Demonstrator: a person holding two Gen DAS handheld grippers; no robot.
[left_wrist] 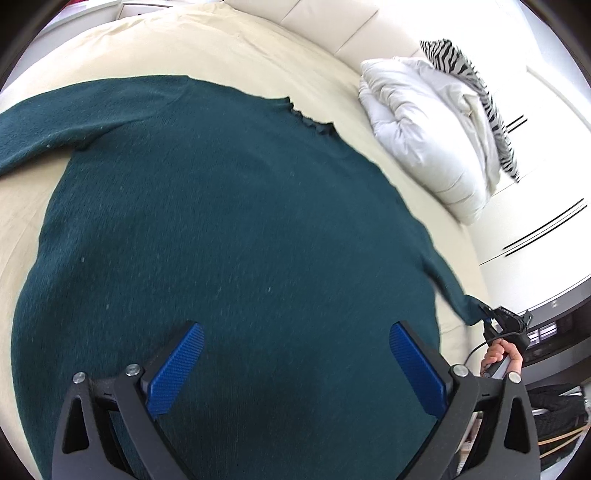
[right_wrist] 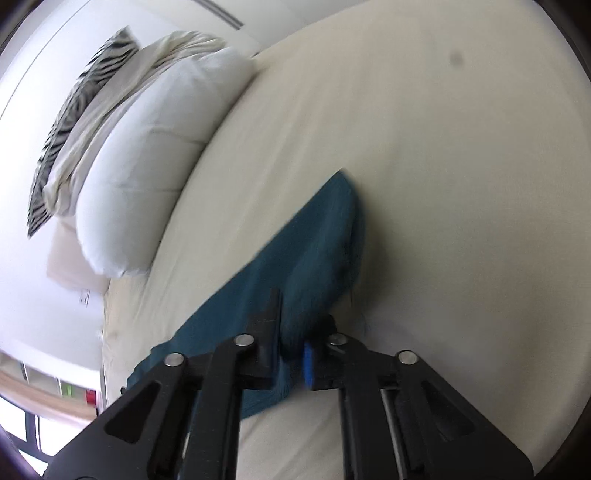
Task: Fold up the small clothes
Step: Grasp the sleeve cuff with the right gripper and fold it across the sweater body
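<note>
A dark teal sweater (left_wrist: 221, 221) lies spread flat on the bed (left_wrist: 229, 55), neckline toward the headboard (left_wrist: 325, 22), one sleeve out to the far side. The left gripper (left_wrist: 295, 373) hangs over the hem with its blue pads spread wide, nothing between them. The right gripper (right_wrist: 291, 343) is pinched on the cuff of the other sleeve (right_wrist: 310, 258), which runs taut from the body to the bed's edge.

The pinch looks shallow, near the very end of the cuff; a quick pull across the body could let the knit slip free and drop the sleeve short of its fold. Drawing the sleeve with nothing pinning the body could also drag the whole sweater sideways and rumple the flat front. The soft bed gives little to press against, so creases may not hold.

The sheet is cream and mostly smooth. A white pillow (left_wrist: 424, 140) and a zebra-print cushion (left_wrist: 476, 92) rest by the padded headboard. Beyond the bed stand pale wardrobe doors (left_wrist: 546, 184), and a hand (left_wrist: 502, 356) shows on the right gripper's handle.
</note>
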